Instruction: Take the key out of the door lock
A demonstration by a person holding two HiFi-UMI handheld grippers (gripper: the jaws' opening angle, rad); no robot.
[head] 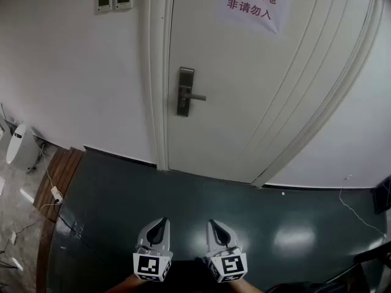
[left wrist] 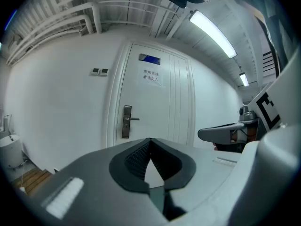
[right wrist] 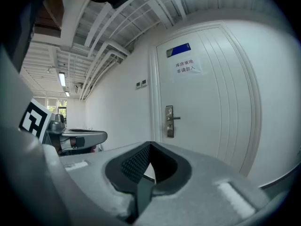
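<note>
A white door (head: 263, 84) stands closed ahead, with a metal lock plate and lever handle (head: 185, 91) on its left side. The lock also shows in the left gripper view (left wrist: 126, 122) and the right gripper view (right wrist: 170, 121). The key is too small to make out at this distance. Both grippers hang low and far back from the door, side by side. My left gripper (head: 161, 223) is shut with nothing in it, its tips meeting in its own view (left wrist: 150, 140). My right gripper (head: 213, 224) is shut and empty too (right wrist: 149, 145).
A paper sign (head: 252, 3) with red print hangs on the upper door. Two wall control panels (head: 113, 2) sit left of the frame. A white bin (head: 18, 145) and cables (head: 54, 194) lie at the far left. Dark glossy floor (head: 195, 206) stretches to the door.
</note>
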